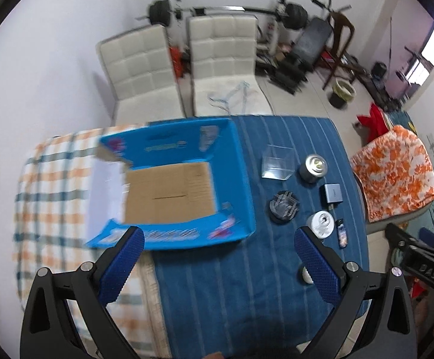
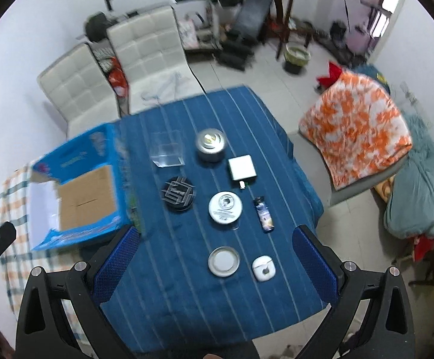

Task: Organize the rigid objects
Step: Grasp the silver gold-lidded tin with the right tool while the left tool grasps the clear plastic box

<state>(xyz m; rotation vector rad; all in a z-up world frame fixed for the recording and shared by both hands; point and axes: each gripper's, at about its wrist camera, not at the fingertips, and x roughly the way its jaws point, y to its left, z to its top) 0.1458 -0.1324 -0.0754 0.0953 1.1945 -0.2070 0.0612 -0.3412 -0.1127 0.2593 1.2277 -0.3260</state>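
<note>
Tins and small cases [image 2: 225,211] lie spread on our blue cloth [image 2: 187,284].
We hold both the left gripper [image 1: 218,257] and the right gripper [image 2: 215,254] wide and empty, beside the open blue box [image 1: 172,185].

Box [image 1: 169,179] print blurred, unreadable, in both views. In left wrist view, white tin [image 1: 306,275] mostly hidden behind right finger [image 1: 318,266]; earbud case not seen there. Lettering on black tin [image 2: 179,193] and lighter [image 2: 264,214] ahead of tongs too small to be read.
</note>
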